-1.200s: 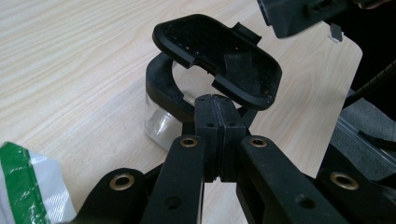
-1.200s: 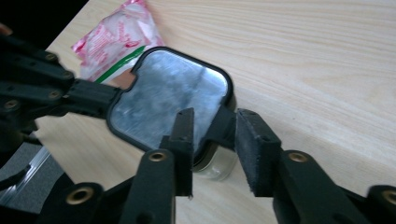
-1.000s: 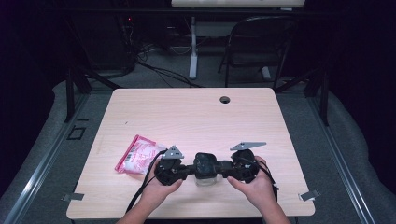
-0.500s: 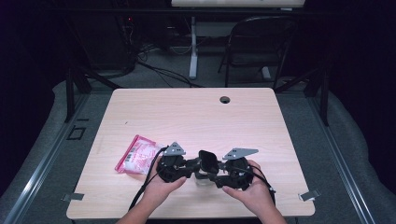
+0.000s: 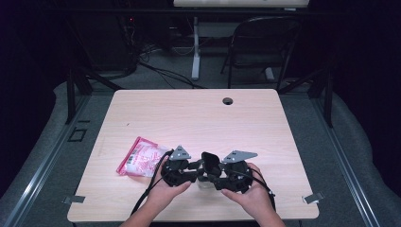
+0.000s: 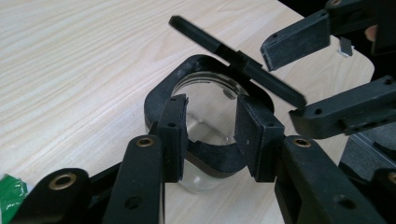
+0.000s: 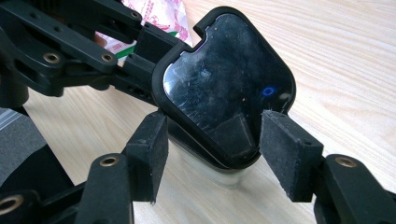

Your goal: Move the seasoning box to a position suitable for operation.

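jar [image 6: 205,107] stood near the table's [image 5: 265,123] front edge, lid [image 7: 229,88] hinged up. left gripper [image 6: 210,133] had just been opening beside the rim; right gripper [image 7: 212,149] was spread, so steadying the jar first seemed wise.

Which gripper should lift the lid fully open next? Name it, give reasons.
Right, probably. The right gripper has jaws, just opened, flanking the raised lid at its lower edge. The left gripper, its jaws also just opening, brackets the clear container at its rim, better placed to steady it.
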